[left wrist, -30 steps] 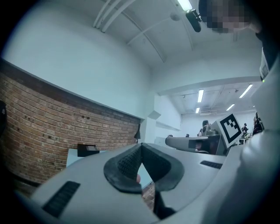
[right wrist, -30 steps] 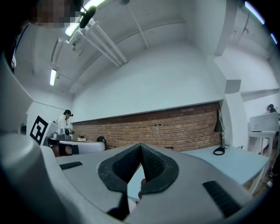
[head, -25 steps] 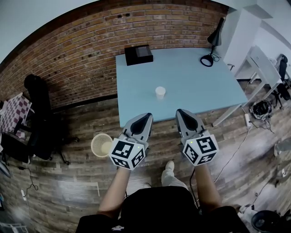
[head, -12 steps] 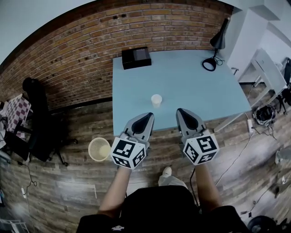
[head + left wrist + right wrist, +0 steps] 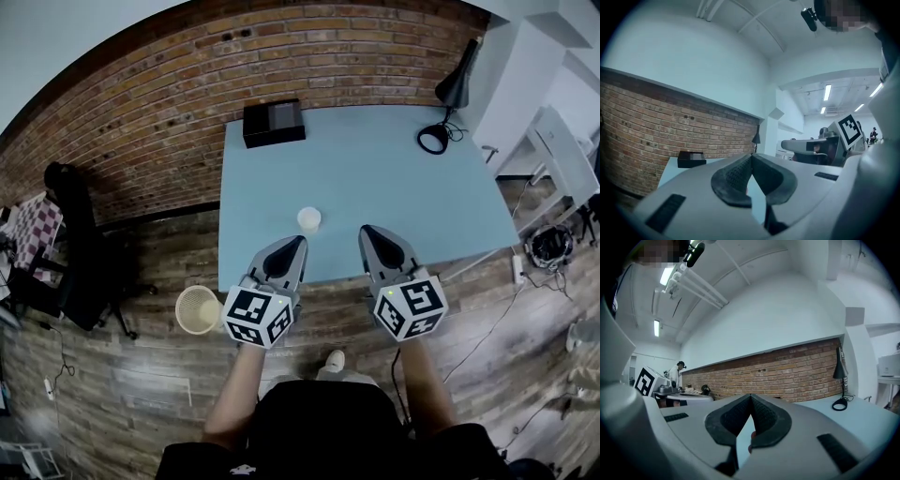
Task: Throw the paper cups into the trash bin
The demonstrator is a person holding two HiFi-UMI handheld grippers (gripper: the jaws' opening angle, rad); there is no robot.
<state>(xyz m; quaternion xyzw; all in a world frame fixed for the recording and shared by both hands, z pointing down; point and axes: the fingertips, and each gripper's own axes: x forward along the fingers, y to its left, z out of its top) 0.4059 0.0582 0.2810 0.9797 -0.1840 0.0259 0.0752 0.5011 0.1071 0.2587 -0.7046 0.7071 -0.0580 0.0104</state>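
Head view: black box (image 5: pixel 274 123), lamp (image 5: pixel 446 105) on table (image 5: pixel 375 183) beyond cup (image 5: pixel 308 219).

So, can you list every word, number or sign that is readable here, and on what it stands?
None can be read.
The marker cubes on the left gripper and right gripper carry only black-and-white square patterns, no letters.
The black box and paper cup show no legible print.

black box (image 5: pixel 274 124): table (image 5: pixel 375 187) far-left corner | lamp (image 5: pixel 448 103): far-right corner | brick wall (image 5: pixel 141 122): behind
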